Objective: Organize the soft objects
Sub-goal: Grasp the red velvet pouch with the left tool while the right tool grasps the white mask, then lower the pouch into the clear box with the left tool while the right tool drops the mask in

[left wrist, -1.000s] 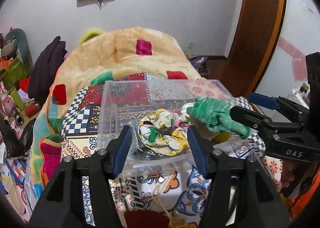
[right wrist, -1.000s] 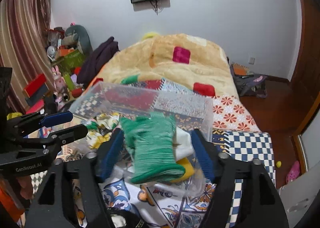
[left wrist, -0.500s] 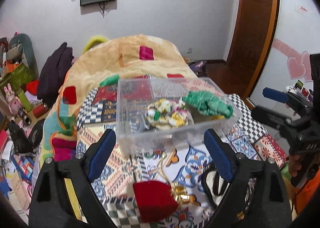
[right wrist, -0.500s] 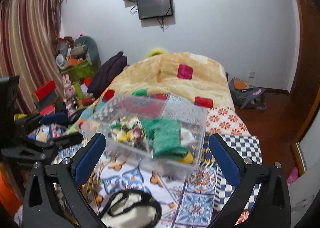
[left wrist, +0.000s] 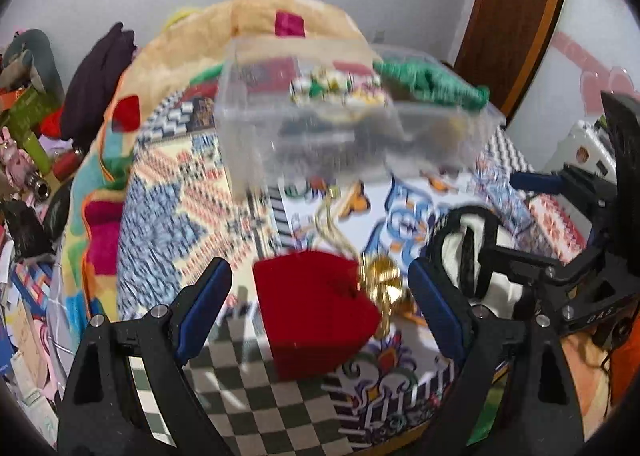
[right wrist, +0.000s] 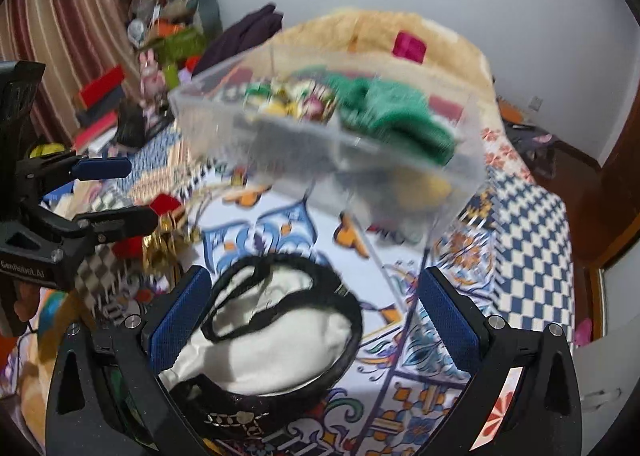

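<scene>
Judging from both wrist views, two soft items are left outside the bin (left wrist: 352,135): a red pouch (left wrist: 312,312) and a white bag (right wrist: 276,340) with black trim.

Left gripper (left wrist: 320,308): spread wide, nothing held. The pouch lies dead ahead at 12 o'clock, between the fingers' line but not seen to be touched by either pad. A gold tassel (left wrist: 384,288) is attached at the pouch's 2 o'clock side. The pouch's long axis is hard to call under the motion blur; it looks roughly blocky, slightly longer toward 4 o'clock.

Right gripper (right wrist: 316,320): also spread, empty. The bag sits at 12 o'clock, right between its fingers, with its long axis running roughly 8 to 2 o'clock, and its strap loop (right wrist: 256,296) is draped across the top.

The bin is on the bed (right wrist: 532,236), beyond both items at 12 to 1 o'clock. Green knit (right wrist: 392,119) and a floral cloth (right wrist: 292,99) are already inside.

Each gripper is nearest its own item: left to pouch, right to bag. The bag lies at about 2 o'clock from the pouch, just beside it. A straight-ahead close is probably enough for either; the coming grasp turns on each item being centred between the fingers. The tassel could get snagged if the left gripper is closed off-centre.
</scene>
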Tool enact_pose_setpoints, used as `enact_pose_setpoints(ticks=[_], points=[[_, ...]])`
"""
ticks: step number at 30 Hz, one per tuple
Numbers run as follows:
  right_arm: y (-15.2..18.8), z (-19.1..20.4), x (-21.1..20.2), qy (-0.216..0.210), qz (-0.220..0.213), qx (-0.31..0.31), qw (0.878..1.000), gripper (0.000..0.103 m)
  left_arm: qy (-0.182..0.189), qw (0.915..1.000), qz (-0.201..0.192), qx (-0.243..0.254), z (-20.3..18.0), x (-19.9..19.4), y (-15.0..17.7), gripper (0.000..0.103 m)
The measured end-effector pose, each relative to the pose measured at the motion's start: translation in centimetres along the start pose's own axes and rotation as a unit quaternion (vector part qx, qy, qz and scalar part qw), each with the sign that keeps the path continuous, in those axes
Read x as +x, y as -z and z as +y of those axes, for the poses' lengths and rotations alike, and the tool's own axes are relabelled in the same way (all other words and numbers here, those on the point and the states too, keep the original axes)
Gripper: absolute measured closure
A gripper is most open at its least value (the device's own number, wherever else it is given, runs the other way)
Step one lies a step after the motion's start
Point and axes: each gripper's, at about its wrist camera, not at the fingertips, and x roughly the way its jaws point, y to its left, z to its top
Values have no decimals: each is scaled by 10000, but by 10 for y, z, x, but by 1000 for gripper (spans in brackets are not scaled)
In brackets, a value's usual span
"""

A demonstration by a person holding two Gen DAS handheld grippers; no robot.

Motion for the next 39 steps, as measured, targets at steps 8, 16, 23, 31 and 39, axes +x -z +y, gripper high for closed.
enact_pose_setpoints(ticks=[8,16,23,31,39], points=[[15,7,19,-187,505,-151,9984,3,-24,9998,176,-12,-4,17,15,12],[18,8,14,-302,445,-143,9985,44,-21,10000,-36,-27,-4,18,13,35],[15,0,8,-347,322,28,9989,80,72,9999,-87,55,-6,16,12,72],[8,-5,-13,-282,-121,111,9995,85,45,9990,-403,161,-9,-5,5,74],[-18,-6,-47,-147,-831,158,9963,85,84,9964,-815,219,-9,-31,-21,74]])
